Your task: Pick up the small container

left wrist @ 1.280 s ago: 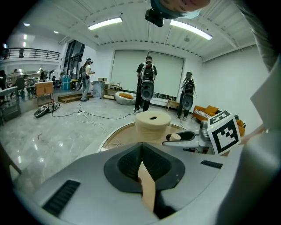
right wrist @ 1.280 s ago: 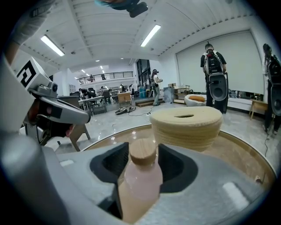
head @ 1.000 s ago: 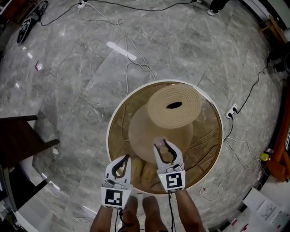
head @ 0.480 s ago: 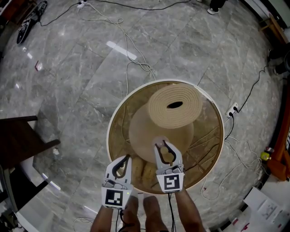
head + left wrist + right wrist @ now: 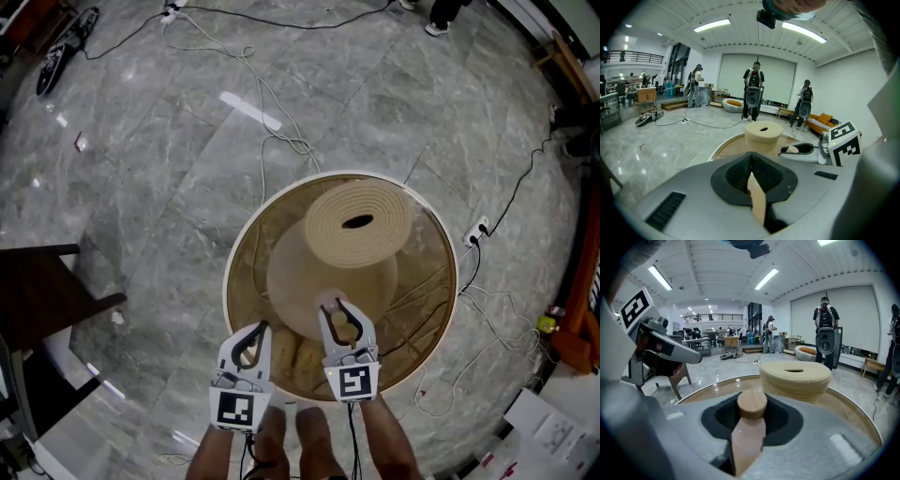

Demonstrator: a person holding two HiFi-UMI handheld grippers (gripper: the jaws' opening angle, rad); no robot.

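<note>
Head view, steeply down: woven coil (image 5: 358,222) standing on a round glass-topped table (image 5: 226,286), taken here as the landmark for everything else.

Near side of the coil, close to it but apart: right gripper (image 5: 335,307), clamped on the small container (image 5: 343,324), a pale little pot topped with a round wooden lid. Confirmed in the right gripper view: lid seated squarely between the two dark pads, pressed from both sides, coil straight ahead beyond it.

Farther from the coil, off to its near-left: left gripper (image 5: 261,330), jaws together with nothing between them. Only a pale sliver showing through the slit below the pads in the left gripper view. Idle by the look of it, and probably not needed for this job.

As for progress: reach and grasp done, judging by the firm, centred hold. Lift not confirmed. Pot's base hidden by the jaws in every view, so contact with the glass impossible to judge. From the left gripper view, held level and seemingly above the tabletop on the coil's near side, so probably raised a little.

Left to do, at most: raise straight up, clear of the table, keeping the squeeze steady against any slip at the smooth lid.

Well away from the coil: cables (image 5: 267,103) trailing over the grey stone floor (image 5: 141,169).
</note>
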